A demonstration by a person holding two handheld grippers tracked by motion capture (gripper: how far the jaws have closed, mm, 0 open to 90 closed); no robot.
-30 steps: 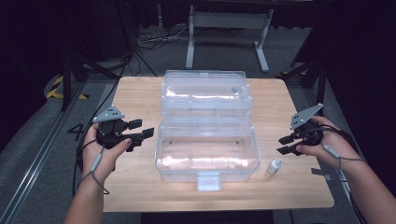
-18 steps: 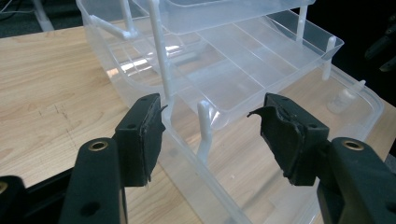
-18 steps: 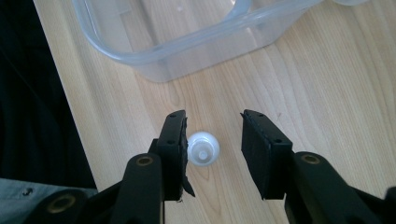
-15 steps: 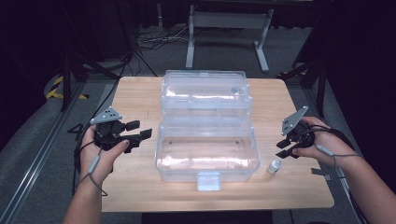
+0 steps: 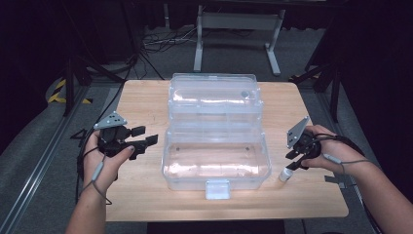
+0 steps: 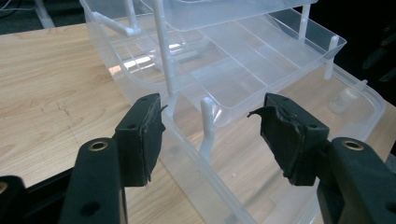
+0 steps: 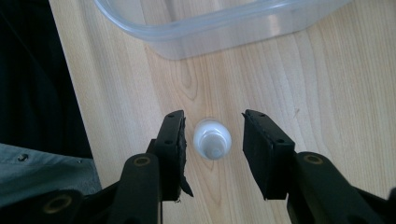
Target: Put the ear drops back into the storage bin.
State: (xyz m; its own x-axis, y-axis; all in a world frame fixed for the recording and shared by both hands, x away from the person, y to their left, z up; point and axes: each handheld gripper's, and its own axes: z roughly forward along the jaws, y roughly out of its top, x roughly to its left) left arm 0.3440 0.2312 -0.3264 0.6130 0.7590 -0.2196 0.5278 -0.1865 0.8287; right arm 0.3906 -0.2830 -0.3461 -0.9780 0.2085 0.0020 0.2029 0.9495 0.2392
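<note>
The small white bottle [image 7: 212, 139] stands upright on the table [image 5: 146, 97], just right of the clear box [image 5: 216, 161]. My right gripper [image 7: 212, 140] straddles it, jaws just opening, not touching. My left gripper [image 5: 143, 136] hangs open beside the box.

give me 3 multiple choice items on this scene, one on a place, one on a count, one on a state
1. Where does the small white plastic bottle stand?
A. inside the box
B. on the wooden table, right of the box
C. on the floor

2. How many bottles are on the table?
A. one
B. two
C. three

3. How is the clear plastic storage box?
A. lid shut
B. upside down
C. open, trays raised

Answers:
1 B: the high view shows it beside the box's right end, under the right tool.
2 A: a single bottle shows.
3 C: the left tool view shows lifted trays on struts.
</note>
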